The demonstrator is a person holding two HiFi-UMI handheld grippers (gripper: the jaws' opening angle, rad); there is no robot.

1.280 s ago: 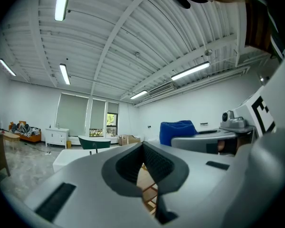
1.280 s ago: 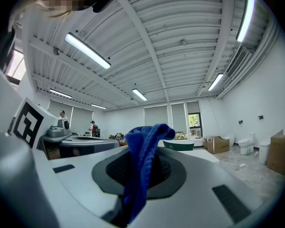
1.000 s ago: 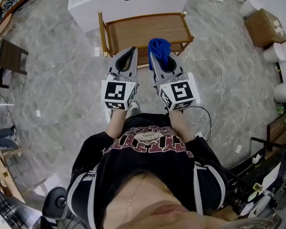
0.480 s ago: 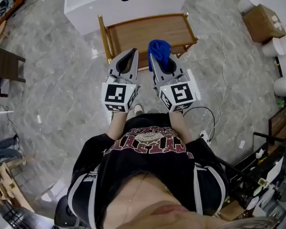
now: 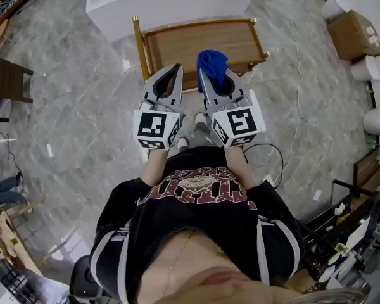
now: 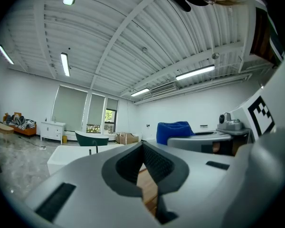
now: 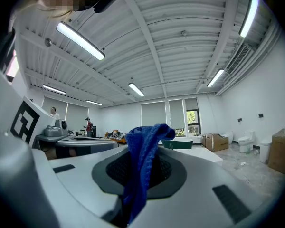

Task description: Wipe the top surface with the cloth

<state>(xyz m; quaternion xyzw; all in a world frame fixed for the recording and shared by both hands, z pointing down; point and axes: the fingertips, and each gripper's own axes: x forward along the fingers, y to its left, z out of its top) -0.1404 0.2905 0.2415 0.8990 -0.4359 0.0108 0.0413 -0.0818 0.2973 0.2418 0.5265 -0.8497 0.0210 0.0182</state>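
Both grippers held side by side at the near edge of the brown wooden railed surface [image 5: 190,40].
Right gripper [image 5: 207,75]: jaws clamped on the bunched blue cloth [image 5: 213,63], which sticks up past the tips, over the surface's near rail. Left gripper [image 5: 175,69]: jaws closed tip to tip, nothing between them.

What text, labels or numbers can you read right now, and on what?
T-shirt: arched chest print, too blurred to read.
On the left gripper and right gripper: square markers only, no letters.
On the cloth: no label showing.
Nothing else is readable in any view.
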